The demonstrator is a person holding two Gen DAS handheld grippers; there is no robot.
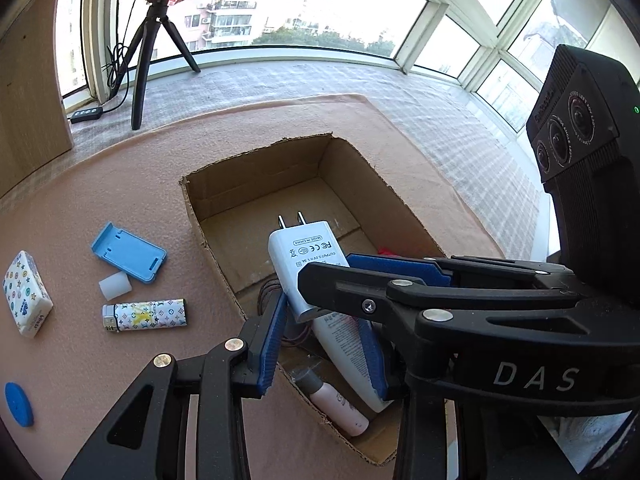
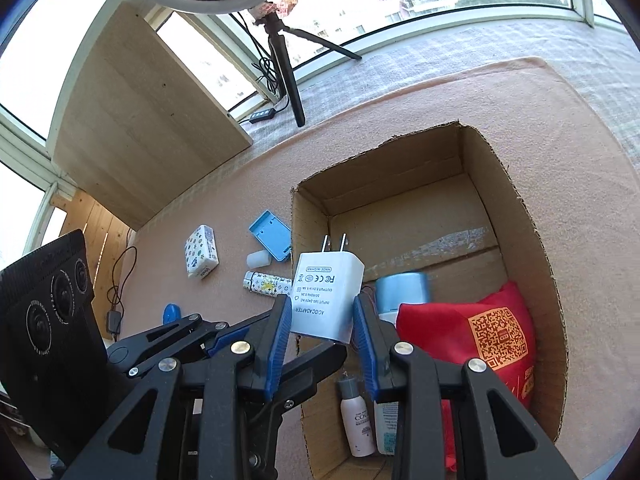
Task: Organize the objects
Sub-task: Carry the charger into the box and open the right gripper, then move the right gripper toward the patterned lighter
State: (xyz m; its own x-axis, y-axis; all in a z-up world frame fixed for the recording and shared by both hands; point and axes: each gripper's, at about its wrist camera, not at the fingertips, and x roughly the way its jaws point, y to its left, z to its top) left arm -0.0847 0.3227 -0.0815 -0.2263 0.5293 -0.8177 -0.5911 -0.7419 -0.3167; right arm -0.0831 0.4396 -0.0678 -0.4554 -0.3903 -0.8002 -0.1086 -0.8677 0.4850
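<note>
My right tongs [image 2: 320,304] are clenched on the white plastic AC power adapter [image 2: 326,300], with the blue pads pressing its two sides near the bottom end. The adapter's two metal prongs point away from me and its printed label faces up. It hangs above the near half of the open brown cardboard box [image 2: 532,232], not touching the floor of the box.

My left tongs [image 1: 320,320] are released, with the blue fingers [image 1: 270,344] spread apart and nothing held between them. They sit just under and beside the right tongs, over the near edge of the box. In the left wrist view the adapter's lower corner is close to the left finger's tip; I cannot tell whether they touch.

Inside the box lie a red fabric pouch with an orange QR code [image 2: 476,344], a small white bottle with a grey cap [image 2: 356,416], a white printed tube [image 1: 352,356] and a pale blue cylinder [image 2: 402,288].

Left of the box, on the pink cloth-covered worktop [image 1: 120,184], are:
- a light blue plastic tray [image 1: 128,252]
- a small translucent white cap [image 1: 115,284], just beside the tray
- a monogram-patterned lighter [image 1: 146,314]
- a patterned white tissue packet [image 1: 26,292]
- a blue round disc [image 1: 18,404], nearest me
</note>
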